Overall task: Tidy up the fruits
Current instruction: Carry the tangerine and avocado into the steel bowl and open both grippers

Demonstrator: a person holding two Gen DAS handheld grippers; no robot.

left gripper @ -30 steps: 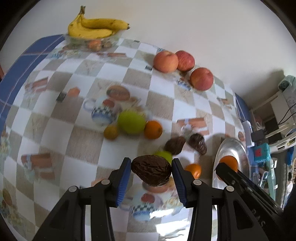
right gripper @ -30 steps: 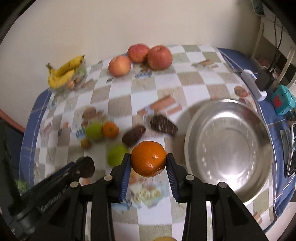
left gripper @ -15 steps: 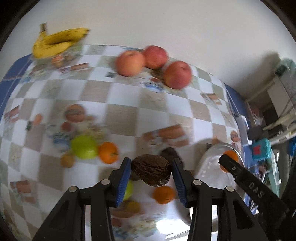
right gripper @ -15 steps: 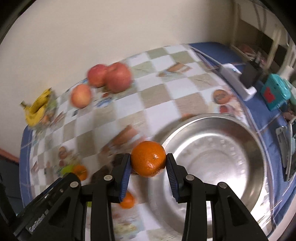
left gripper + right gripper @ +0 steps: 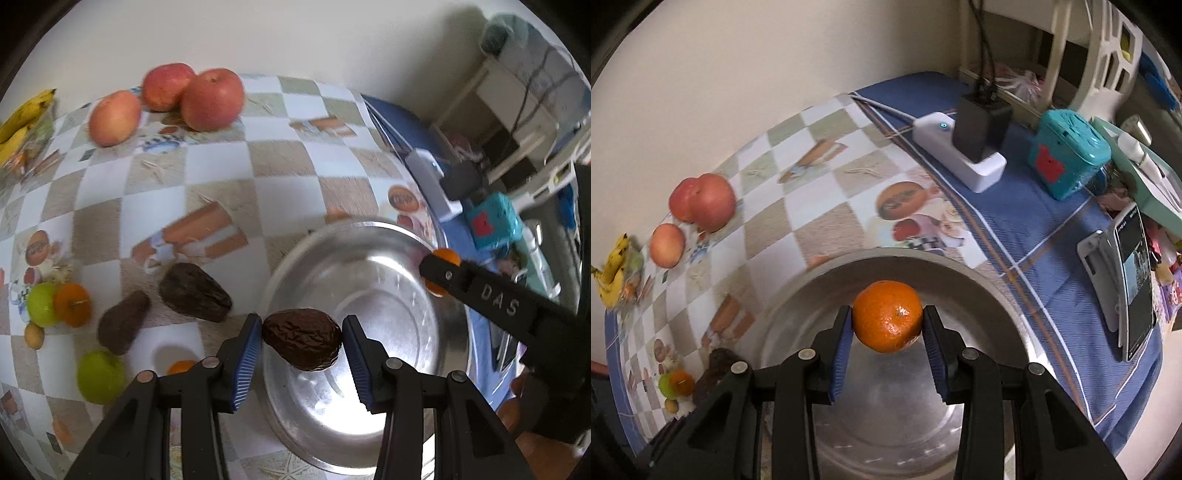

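Left wrist view: wrinkled brown fruit is clamped in left gripper jaws above steel bowl; orange is likewise held by right gripper. Risk: simultaneous release, fruits bruised by collision.

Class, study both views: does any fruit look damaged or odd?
Yes. The dark brown wrinkled fruit held in the left tool over the round steel bowl looks shrivelled, as do two similar brown fruits on the checked tablecloth.
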